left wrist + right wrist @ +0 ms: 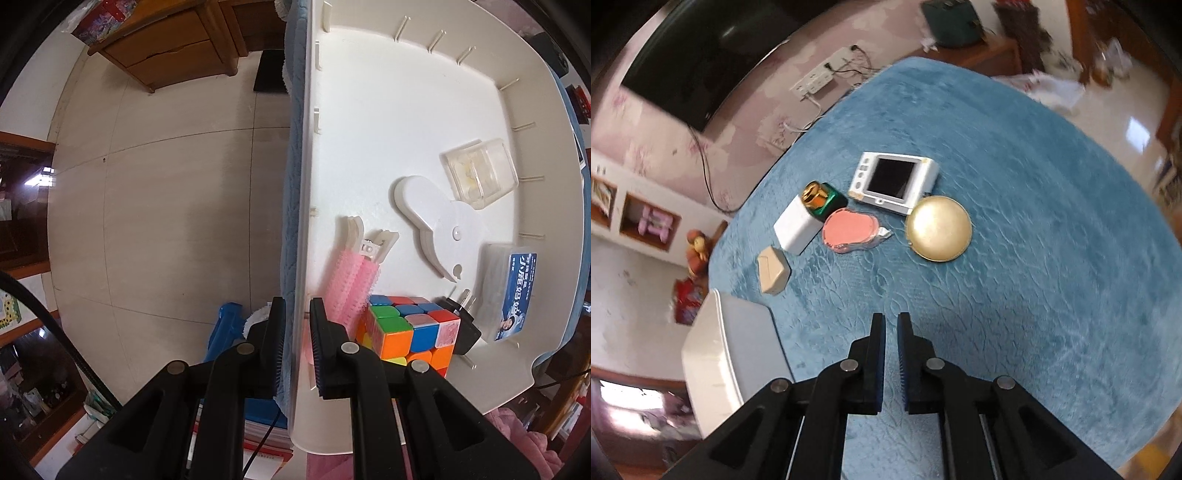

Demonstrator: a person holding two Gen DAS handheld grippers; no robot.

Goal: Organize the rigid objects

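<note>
The left gripper (295, 347) is clamping the white plastic bin's rim (300, 206), steadying it. The right gripper (892, 354), clenched and empty, is hovering over 6 remaining items near the round gold compact (938, 229); next it must open.

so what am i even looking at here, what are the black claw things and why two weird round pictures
The black claws are two-finger grippers that a person holds, one in each hand. Each carries a fisheye camera looking along its fingers, hence the round, bent pictures.

In the left view, the left gripper is clamped on the wall of a white bin. Inside lie a puzzle cube, a pink hair roller, a clear box and a few more things.

In the right view, the right gripper is shut and empty above a blue blanket, where a small camera, a gold compact and a white charger wait.
</note>
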